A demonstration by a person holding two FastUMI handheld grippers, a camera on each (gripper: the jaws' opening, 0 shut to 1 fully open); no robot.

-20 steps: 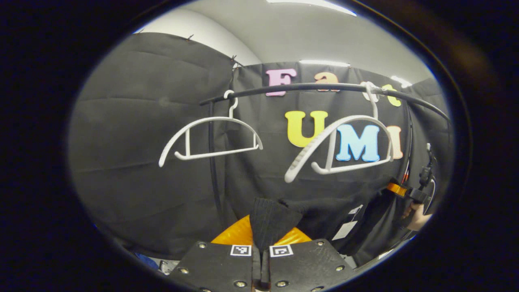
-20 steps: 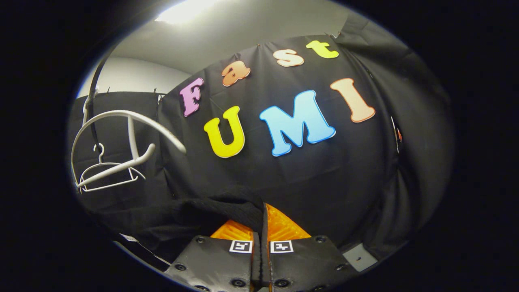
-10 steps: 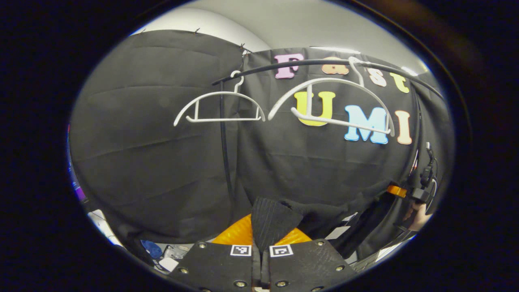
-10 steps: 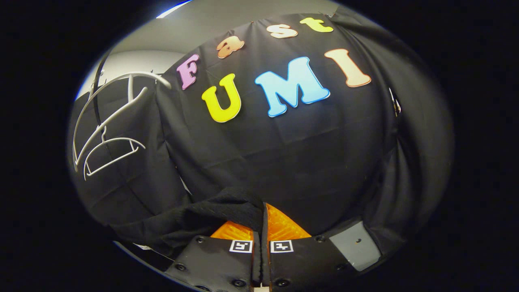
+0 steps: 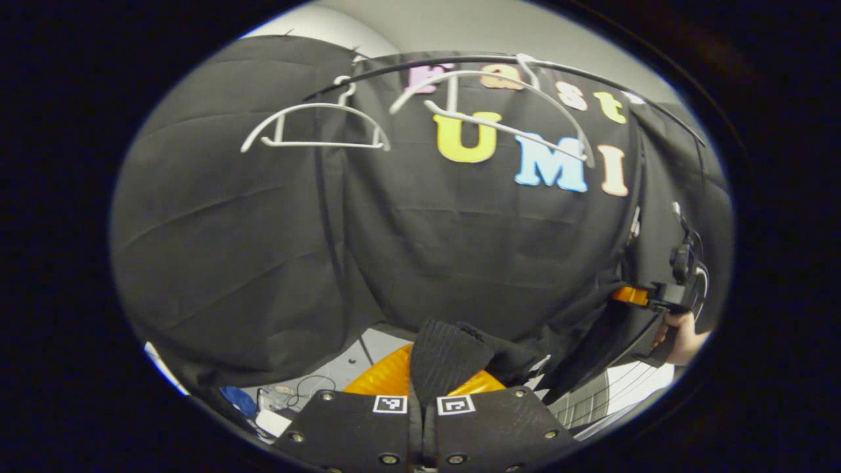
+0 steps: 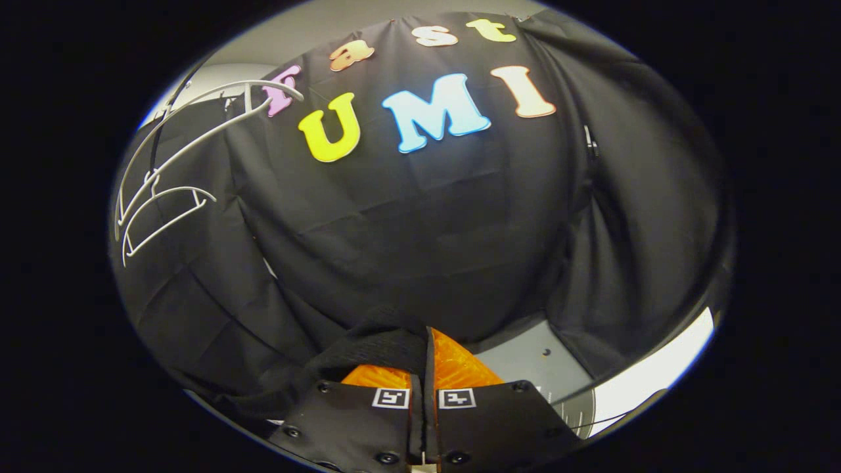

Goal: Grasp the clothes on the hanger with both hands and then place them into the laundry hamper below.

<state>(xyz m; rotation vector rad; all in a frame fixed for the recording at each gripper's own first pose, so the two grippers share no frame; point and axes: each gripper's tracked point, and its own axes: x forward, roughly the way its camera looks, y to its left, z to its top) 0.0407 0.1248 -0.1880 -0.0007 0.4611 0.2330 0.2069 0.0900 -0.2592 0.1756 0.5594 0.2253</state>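
Both hangers now sit higher in the left gripper view than a second ago; the left gripper and right gripper, each clamped on the black garment, are carrying it down toward the hamper.

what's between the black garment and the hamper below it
Nothing visible. The black garment is off the white hangers, clamped by the left gripper and right gripper. A white ribbed rim, possibly the hamper, sits lower right with no obstacle seen.

left gripper view: faces wall, hangers above | right gripper view: same wall, hangers upper-left
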